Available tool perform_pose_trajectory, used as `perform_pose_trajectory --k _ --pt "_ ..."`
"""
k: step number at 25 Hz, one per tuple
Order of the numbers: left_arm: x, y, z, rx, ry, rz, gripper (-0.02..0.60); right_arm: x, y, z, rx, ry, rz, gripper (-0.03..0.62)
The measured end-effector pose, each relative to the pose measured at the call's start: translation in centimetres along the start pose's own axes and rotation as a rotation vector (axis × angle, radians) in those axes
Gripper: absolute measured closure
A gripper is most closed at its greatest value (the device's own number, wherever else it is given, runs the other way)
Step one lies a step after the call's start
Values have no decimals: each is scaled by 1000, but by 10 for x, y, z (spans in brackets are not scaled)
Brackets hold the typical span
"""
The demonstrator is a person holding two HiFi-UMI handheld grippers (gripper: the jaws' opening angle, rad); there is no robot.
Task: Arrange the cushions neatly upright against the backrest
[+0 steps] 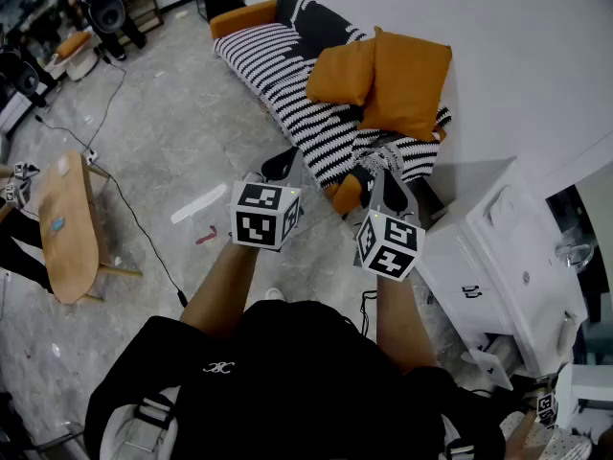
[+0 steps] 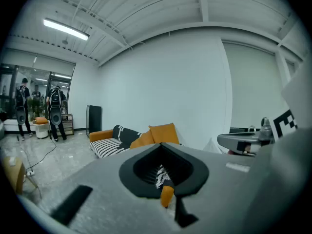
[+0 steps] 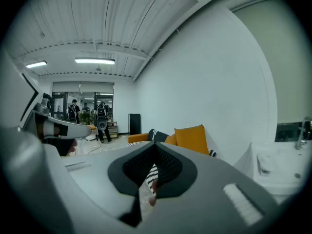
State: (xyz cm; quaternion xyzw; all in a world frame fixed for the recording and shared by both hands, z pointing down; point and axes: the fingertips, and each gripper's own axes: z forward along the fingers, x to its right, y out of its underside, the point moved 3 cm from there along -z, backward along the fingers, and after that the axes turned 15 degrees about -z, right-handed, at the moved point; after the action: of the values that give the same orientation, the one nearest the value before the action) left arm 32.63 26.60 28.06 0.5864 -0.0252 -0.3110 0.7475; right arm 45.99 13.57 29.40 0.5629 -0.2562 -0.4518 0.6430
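Note:
A sofa (image 1: 287,70) in a black-and-white striped cover stands against the white wall. On it a large orange cushion (image 1: 412,80) leans at the wall end, and a smaller orange cushion (image 1: 343,73) lies against it. A dark striped cushion (image 1: 311,17) rests at the far end. My left gripper (image 1: 281,164) and right gripper (image 1: 386,182) hover side by side short of the sofa's near end, both shut and empty. The left gripper view shows the shut left gripper (image 2: 163,147) below the orange cushions (image 2: 164,132). In the right gripper view the large cushion (image 3: 192,138) sits beyond the shut right gripper (image 3: 156,145).
A white cabinet with a sink (image 1: 508,257) stands close on the right, next to the sofa's near end. A wooden table (image 1: 69,223) is on the left, with a cable (image 1: 134,218) trailing over the grey floor. People (image 2: 55,111) stand far back.

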Motion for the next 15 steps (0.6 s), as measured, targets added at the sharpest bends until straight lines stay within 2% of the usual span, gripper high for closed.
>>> perform_pose_trajectory --k 4,15 --pt "-4 -4 1 -10 21 -16 574 -7 -3 6 -7 -5 0 585" --pt "-21 -8 7 -23 52 5 574 -26 -11 14 15 10 18 585"
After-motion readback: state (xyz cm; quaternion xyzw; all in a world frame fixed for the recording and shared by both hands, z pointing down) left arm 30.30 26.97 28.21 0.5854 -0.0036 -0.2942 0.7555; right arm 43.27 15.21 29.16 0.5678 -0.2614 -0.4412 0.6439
